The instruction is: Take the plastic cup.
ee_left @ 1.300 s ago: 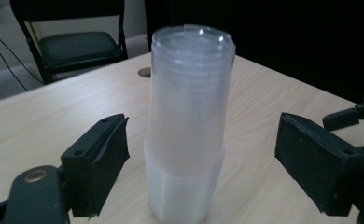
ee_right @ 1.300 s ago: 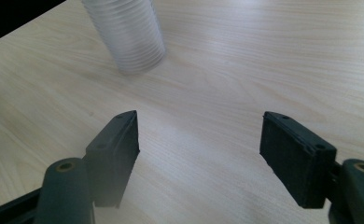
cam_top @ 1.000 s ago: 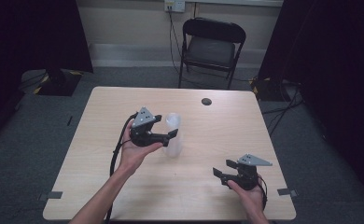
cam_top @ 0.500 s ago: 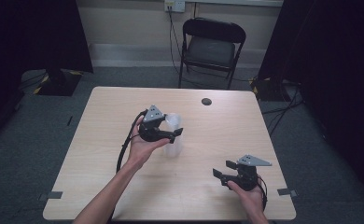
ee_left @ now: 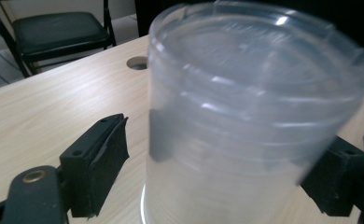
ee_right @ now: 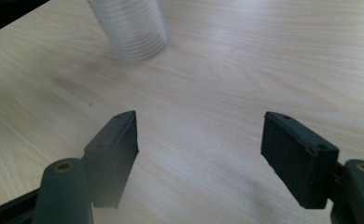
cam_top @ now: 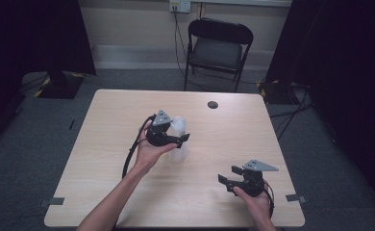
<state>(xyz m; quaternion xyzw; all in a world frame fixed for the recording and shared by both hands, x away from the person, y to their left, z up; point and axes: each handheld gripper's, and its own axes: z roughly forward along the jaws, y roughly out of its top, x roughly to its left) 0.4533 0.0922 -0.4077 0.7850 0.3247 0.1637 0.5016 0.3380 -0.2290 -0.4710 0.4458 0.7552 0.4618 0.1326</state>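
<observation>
My left gripper sits near the middle of the tabletop, held from below by my left hand, with its jaws spread on either side of a stack of clear plastic cups. In the left gripper view, the left gripper has its jaws standing apart around the stack of clear plastic cups; I see a gap between the near pad and the cup wall on one side, while the far pad is partly masked by the translucent plastic, so I cannot confirm contact there. The rim of the stack is blurred and its base is cut off at the bottom of that view. The stack stands upright on the tabletop, roughly central and slightly toward the far edge. My right gripper sits near the right front corner of the tabletop, well apart from the stack, in my right hand, whose wrist is cut off by the bottom edge. In the right gripper view, the right gripper has its jaws wide apart over bare tabletop, nothing between them; the ribbed base of the stack is visible, top cut off. A dark round cable hole lies near the far edge.
</observation>
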